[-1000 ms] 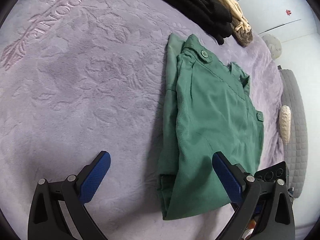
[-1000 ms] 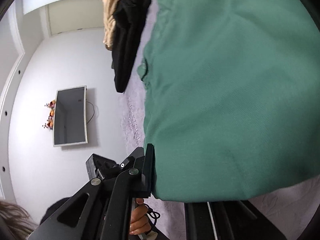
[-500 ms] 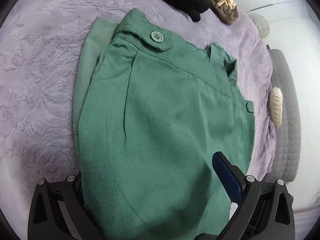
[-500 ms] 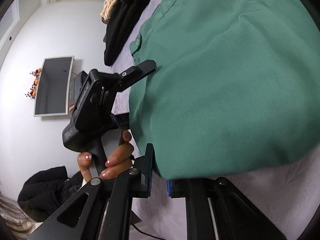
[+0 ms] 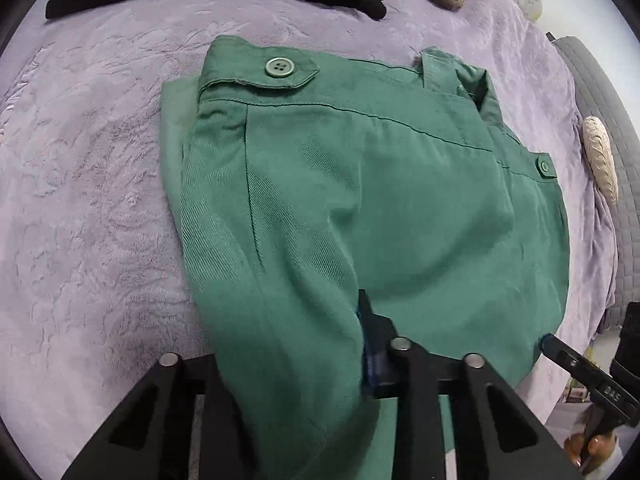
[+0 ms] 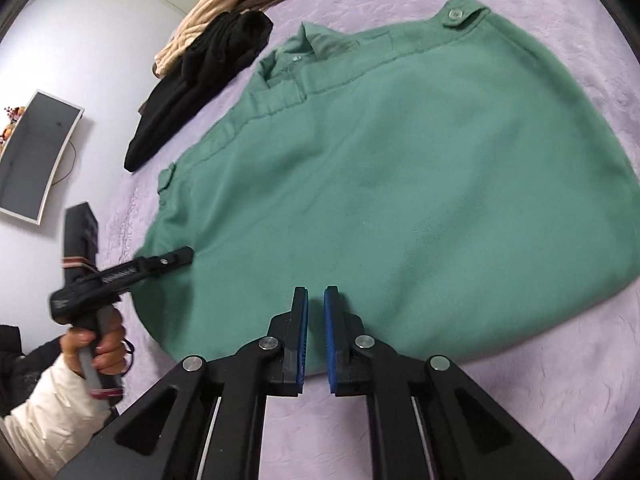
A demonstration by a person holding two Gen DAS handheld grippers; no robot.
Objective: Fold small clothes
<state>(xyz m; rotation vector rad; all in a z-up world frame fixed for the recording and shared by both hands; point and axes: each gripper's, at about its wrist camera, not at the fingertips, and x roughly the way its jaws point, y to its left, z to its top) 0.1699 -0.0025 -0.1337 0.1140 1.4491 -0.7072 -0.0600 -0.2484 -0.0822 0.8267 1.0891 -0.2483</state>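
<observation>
A green shirt [image 5: 380, 208] with buttoned shoulder tabs lies folded on a purple bedspread [image 5: 92, 208]. At the shirt's near edge my left gripper [image 5: 352, 312] has its jaws closing. A bunch of green cloth is pinched between them and drapes over the left finger. The right wrist view shows the same gripper [image 6: 176, 258] at the shirt's [image 6: 400, 184] left edge, held by a hand [image 6: 96, 344]. Just above the shirt's near hem my right gripper [image 6: 316, 292] hovers, its blue pads [image 6: 302, 320] closing to a thin gap with nothing between them.
A black garment [image 6: 200, 80] and a beige knitted one [image 6: 224, 8] lie heaped at the bed's far side. A wall screen [image 6: 36, 156] hangs to the left. A grey quilted cover [image 5: 600, 128] borders the bed on the right. Bare bedspread [image 6: 560, 380] surrounds the shirt.
The left gripper moved from the bare bedspread over the shirt's near edge and closed on its cloth. The right gripper let go of the hem, drew back and rolled; the shirt now lies flat.
</observation>
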